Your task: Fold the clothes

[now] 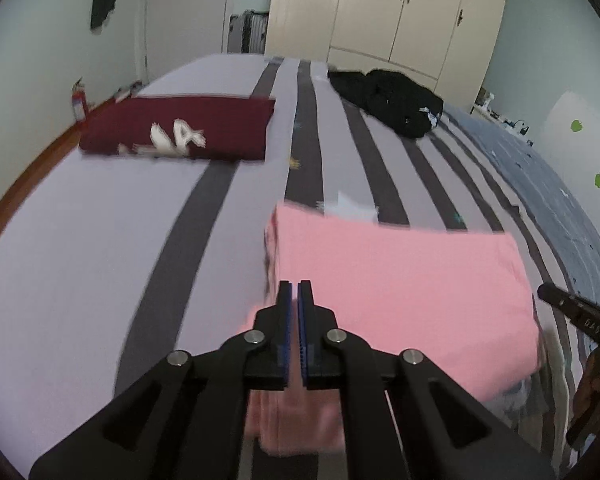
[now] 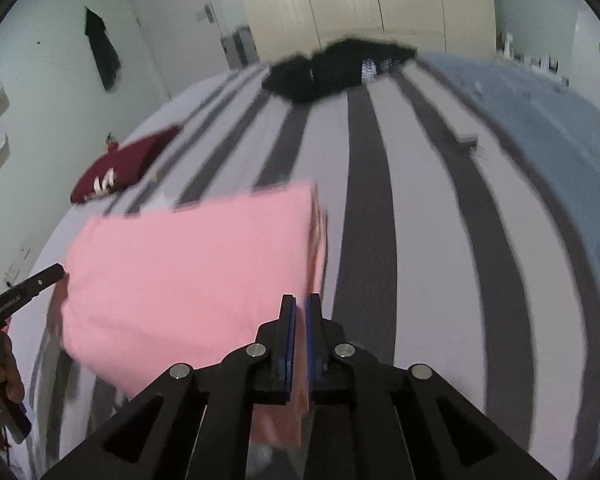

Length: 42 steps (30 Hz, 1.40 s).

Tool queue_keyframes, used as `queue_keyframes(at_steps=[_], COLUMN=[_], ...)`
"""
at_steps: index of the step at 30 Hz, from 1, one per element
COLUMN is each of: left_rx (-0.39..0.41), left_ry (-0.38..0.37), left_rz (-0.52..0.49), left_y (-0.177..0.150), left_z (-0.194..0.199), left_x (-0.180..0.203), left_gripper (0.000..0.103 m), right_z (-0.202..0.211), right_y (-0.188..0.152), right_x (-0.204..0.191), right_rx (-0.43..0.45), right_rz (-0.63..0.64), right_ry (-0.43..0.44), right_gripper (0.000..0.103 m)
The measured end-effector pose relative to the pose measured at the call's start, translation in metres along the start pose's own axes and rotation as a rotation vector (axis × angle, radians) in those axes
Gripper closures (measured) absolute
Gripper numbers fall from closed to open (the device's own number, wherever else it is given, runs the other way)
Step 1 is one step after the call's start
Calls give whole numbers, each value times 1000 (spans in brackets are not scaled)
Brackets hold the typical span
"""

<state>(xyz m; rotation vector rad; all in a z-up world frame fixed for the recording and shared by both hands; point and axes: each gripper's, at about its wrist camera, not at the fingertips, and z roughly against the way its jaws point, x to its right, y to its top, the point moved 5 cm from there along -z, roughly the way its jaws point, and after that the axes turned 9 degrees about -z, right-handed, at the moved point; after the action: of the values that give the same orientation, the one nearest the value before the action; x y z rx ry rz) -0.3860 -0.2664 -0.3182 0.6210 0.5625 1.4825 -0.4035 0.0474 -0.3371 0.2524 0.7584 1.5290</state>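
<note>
A folded pink garment [image 1: 400, 280] hangs just above the striped bed sheet [image 1: 100, 260], held at two corners. My left gripper [image 1: 298, 285] is shut on its near left corner, and pink cloth bunches below the jaws. In the right wrist view my right gripper [image 2: 300, 298] is shut on the near right corner of the pink garment [image 2: 188, 264], with cloth between the blue pads. The other gripper's finger shows at each view's edge: the right one [image 1: 560, 300] and the left one [image 2: 40, 280], the latter held by a hand [image 2: 4, 368].
A folded maroon garment with white letters [image 1: 180, 128] lies at the far left of the bed. A pile of black clothes [image 1: 392, 98] sits at the far end. A blue-grey blanket [image 1: 540, 168] covers the right side. A cream wardrobe [image 1: 380, 8] and a suitcase [image 1: 248, 32] stand beyond.
</note>
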Motion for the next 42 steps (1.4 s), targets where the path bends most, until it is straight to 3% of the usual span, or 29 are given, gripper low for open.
queue_keyframes(at_steps=[5,8,12,18,21,25,28,30,32,38,42], left_rx=[-31,-75,-85,-54,-138,-122,-87,-70,-64,-180,-185], left_ry=[19,9,11,18,28,6,-2,-15,-34,-65,-118], left_rz=[-42,-29,-15,-36,-18,3,23,43,62,137,194], left_y=[15,3,6,33,26,26,33,29,21,-20,-33], left_z=[-39,-62,-59,-56,-84,-79,-58,-38,-18,-3,-11], left_x=[-6,-12,-13,-12,-21,-28,-34,-37,-39,-33,-32], left_gripper=[101,100,99,99,99,98,81,54,45,42,42], right_z=[-32,-62,-75,-67,-92,-107,-91,-68,-46,-25,-29], right_y=[24,27,23,56,60,56,67,69,64,10,-7], right_x=[-16,-15,-9,-13,-5,1,5,8,9,23,30], right_rx=[5,-29,-51,8,-38,-70,-70,-42,-27,-175,-233], right_rz=[63,67,51,48,50,55,5,2,3,-75,-148], right_ry=[3,-13,-10,-12,-20,-2,39,48,64,104,140], right_gripper=[97,100,102,99,98,99,95,68,60,60,58])
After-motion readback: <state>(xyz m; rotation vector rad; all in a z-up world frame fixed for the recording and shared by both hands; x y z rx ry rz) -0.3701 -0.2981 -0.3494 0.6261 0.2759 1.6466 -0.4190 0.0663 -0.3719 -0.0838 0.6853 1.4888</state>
